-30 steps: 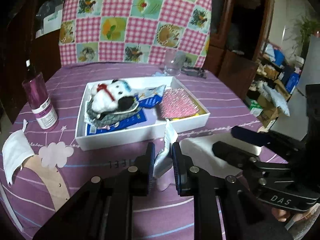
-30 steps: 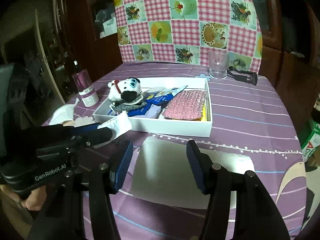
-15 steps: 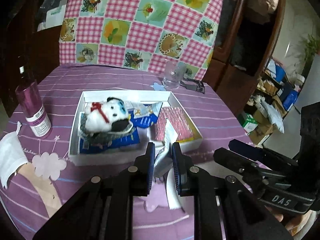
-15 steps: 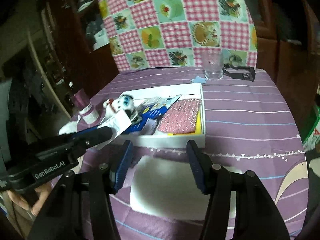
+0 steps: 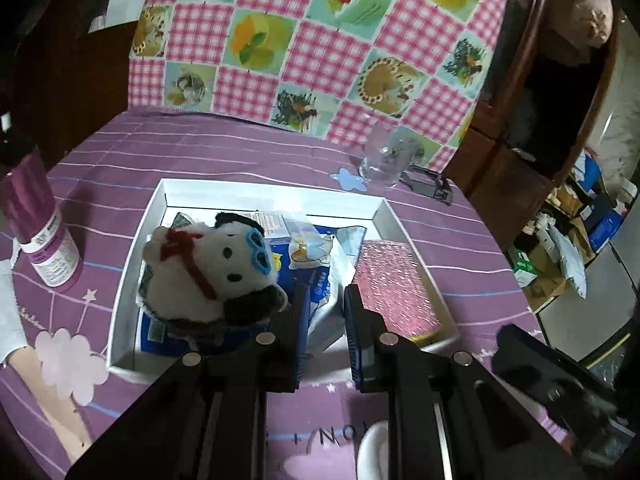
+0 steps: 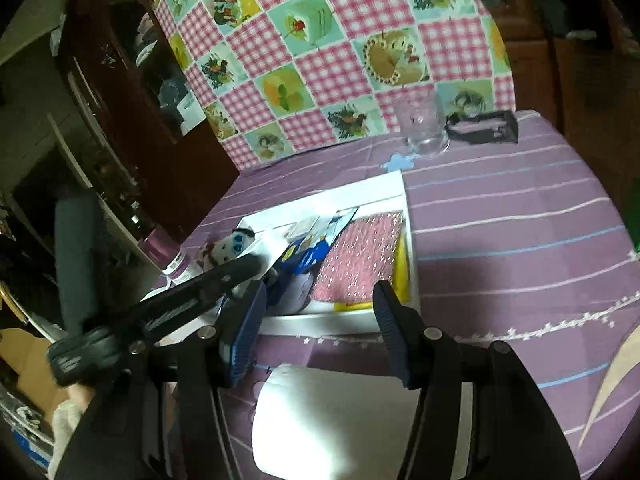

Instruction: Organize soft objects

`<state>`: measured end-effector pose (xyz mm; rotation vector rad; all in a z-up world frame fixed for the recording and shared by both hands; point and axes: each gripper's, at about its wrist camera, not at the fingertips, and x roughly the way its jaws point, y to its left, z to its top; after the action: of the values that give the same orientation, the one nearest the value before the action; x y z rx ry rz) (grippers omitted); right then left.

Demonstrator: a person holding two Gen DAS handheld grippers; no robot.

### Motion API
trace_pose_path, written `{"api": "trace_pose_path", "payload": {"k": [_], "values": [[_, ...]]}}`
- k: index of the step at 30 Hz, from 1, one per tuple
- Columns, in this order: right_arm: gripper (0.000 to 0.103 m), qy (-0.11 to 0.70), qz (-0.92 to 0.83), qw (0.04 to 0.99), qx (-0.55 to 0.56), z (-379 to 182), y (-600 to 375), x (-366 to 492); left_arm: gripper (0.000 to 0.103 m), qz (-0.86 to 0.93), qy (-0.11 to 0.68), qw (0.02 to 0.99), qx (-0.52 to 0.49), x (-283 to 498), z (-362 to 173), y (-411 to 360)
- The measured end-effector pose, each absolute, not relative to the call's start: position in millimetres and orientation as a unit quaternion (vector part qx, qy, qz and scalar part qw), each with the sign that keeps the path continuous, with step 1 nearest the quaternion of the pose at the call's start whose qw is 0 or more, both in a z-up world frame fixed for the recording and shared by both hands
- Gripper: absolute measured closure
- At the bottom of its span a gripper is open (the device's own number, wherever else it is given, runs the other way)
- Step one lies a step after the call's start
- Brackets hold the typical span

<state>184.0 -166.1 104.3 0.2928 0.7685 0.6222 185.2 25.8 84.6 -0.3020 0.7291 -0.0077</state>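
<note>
A white box [image 5: 132, 264] on the purple cloth holds a plush dog [image 5: 208, 268], blue packets [image 5: 316, 280] and a pink sparkly pad [image 5: 394, 284]. My left gripper [image 5: 325, 320] is shut on a white soft packet [image 5: 334, 280] and holds it over the box's front middle, between dog and pad. In the right wrist view the left gripper reaches into the box [image 6: 412, 256] from the left. My right gripper [image 6: 320, 336] is open and empty above the near box edge, over a white sheet [image 6: 352, 416].
A purple bottle [image 5: 40, 236] stands left of the box. A clear glass [image 5: 386, 160] and a black clip [image 5: 430, 186] sit behind it. A checked cushion [image 5: 320, 40] backs the table. A white mask [image 5: 8, 320] lies at the left edge.
My left gripper has carried the white packet forward from the table in front of the box to over the box's inside. The right gripper has risen and tilted, still open.
</note>
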Motion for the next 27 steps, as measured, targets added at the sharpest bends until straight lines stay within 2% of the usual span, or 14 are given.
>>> {"api": "trace_pose_path", "payload": {"k": [4,5,6,7,8,9,11,17,22,27], "values": [[0.045,0.365,0.290,0.875,0.130,102,-165,185,0.086,0.006,0.353,0.924,-0.148,194,75,24],[0.045,0.363,0.289,0.876,0.131,102,-165,185,0.082,0.007,0.350,0.924,-0.152,193,74,25],[0.045,0.361,0.288,0.877,0.132,102,-166,185,0.068,0.006,0.346,0.925,-0.157,193,74,26],[0.045,0.361,0.285,0.878,0.134,102,-167,185,0.059,0.006,0.345,0.925,-0.159,191,74,27],[0.045,0.362,0.283,0.878,0.137,102,-169,186,0.044,0.004,0.341,0.926,-0.161,190,75,27],[0.045,0.363,0.282,0.877,0.141,102,-170,186,0.036,0.001,0.331,0.930,-0.162,186,78,27],[0.045,0.362,0.282,0.877,0.143,103,-171,186,0.030,0.003,0.314,0.936,-0.158,179,84,26],[0.045,0.348,0.260,0.894,0.112,106,-168,176,0.028,0.036,0.297,0.942,-0.152,156,94,26],[0.045,0.321,0.232,0.913,0.094,109,-171,159,0.028,0.080,0.274,0.952,-0.109,119,101,24],[0.045,0.307,0.207,0.926,0.073,115,-179,146,0.018,0.108,0.250,0.960,-0.070,75,109,20]]}}
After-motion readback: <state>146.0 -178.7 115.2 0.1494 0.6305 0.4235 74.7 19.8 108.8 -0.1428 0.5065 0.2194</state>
